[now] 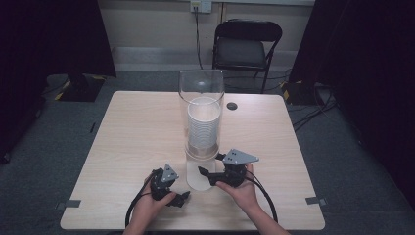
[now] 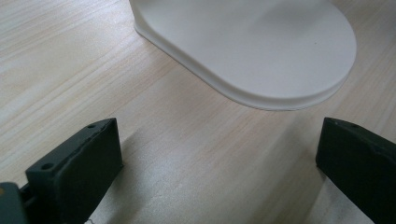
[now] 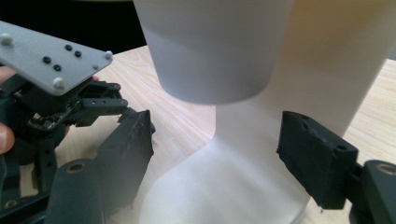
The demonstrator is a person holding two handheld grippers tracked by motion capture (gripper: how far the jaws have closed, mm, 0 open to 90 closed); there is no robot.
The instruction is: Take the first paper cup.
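Wooden table (image 1: 137,137): cup dispenser (image 1: 201,117) between two open claws

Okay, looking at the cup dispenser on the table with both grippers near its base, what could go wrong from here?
1. The tall clear tube holding the stack of white cups stands on a small white base; a sideways nudge from the open right gripper, whose jaws sit either side of the dispenser's white stem, might tip it.
2. The open left gripper points at the base's low rim; its jaws may slide off rather than grip.
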